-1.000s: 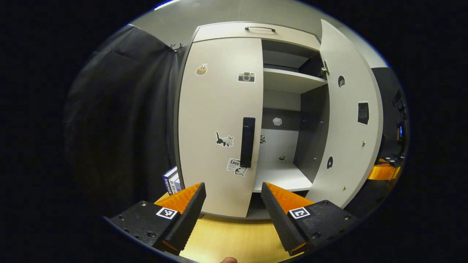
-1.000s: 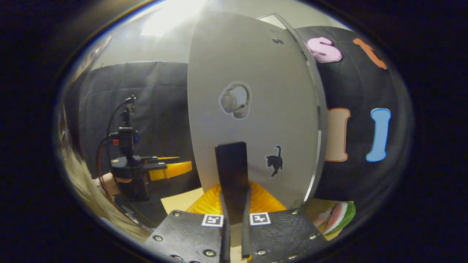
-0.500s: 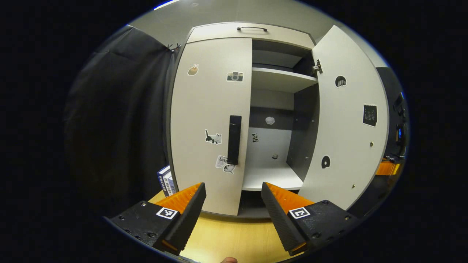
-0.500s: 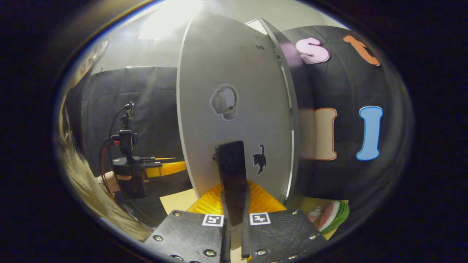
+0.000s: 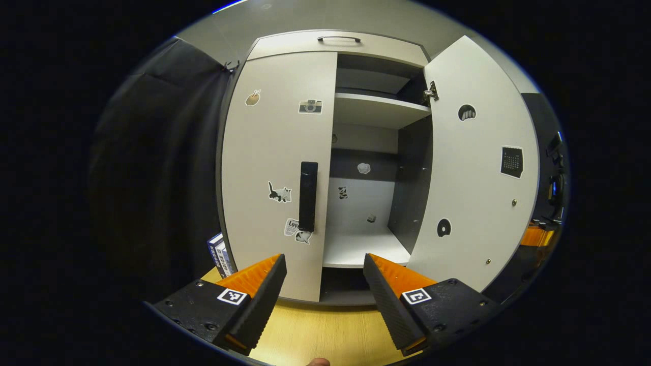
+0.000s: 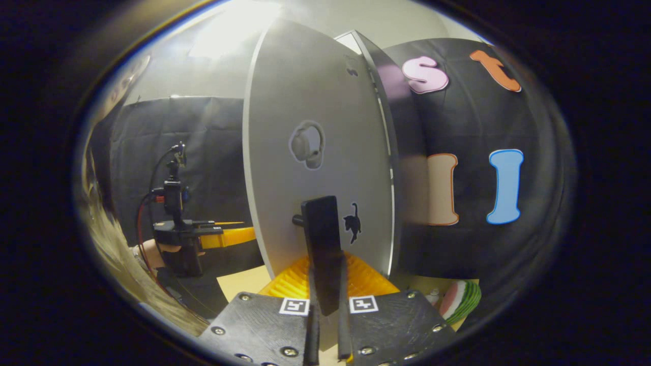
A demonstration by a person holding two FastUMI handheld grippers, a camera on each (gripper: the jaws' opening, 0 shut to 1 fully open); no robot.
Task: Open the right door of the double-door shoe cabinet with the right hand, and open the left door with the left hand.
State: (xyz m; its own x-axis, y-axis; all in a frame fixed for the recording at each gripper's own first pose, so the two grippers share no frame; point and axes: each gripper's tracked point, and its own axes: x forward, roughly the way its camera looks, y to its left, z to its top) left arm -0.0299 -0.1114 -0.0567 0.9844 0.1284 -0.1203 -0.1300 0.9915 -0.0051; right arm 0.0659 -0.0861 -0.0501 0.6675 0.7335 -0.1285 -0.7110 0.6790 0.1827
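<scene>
Blue-and-white books [image 5: 217, 251] stand left; a watermelon-slice toy [image 6: 460, 299] lies right.

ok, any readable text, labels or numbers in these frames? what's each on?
"Love": sticker low on the closed left door, partly behind the left handle.
Calendar sticker on the open right door: too small to read.
Box left of the cabinet: print too blurred.

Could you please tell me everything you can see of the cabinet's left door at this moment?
The left door is a tall, flat, pale panel that looks like smooth laminate. It is shut, flush under the drawer, beside the open right door. A black vertical handle sits near its inner edge. Stickers dot its face, among them a camera and a cat. The left gripper is open and short of it, touching nothing.
</scene>
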